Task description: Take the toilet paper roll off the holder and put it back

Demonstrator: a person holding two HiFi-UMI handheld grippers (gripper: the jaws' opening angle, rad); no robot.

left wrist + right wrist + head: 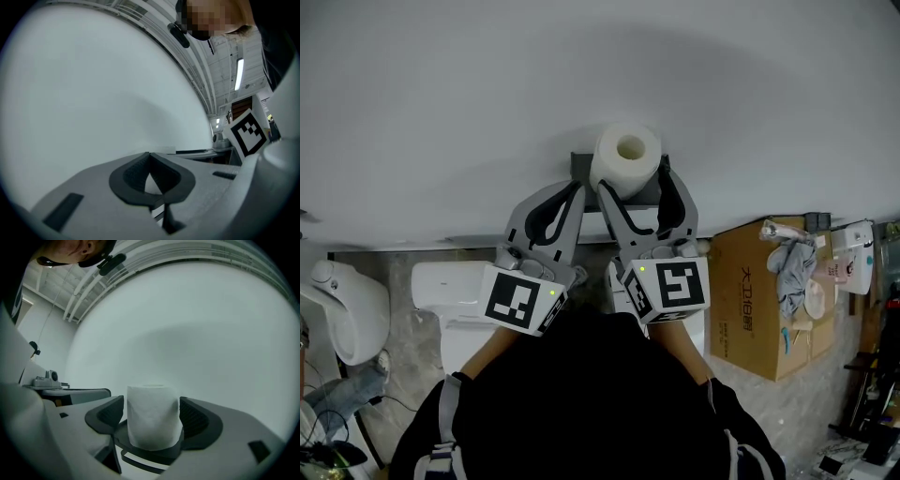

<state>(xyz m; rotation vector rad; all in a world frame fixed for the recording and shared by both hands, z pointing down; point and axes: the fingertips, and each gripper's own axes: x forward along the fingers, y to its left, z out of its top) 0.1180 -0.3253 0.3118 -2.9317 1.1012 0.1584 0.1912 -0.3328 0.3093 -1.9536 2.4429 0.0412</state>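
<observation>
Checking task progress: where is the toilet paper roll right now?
Head view, top centre: the toilet paper roll stands upright on the dark holder on the white wall, between the open jaws of the right claw.

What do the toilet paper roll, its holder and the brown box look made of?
Toilet paper roll: soft white paper, matte, fuzzy-edged, wound round a hollow core.
Holder: dark grey, smooth, matte; plastic or coated metal, unclear.
Brown box: probably cardboard, dull tan with printed characters.
</observation>
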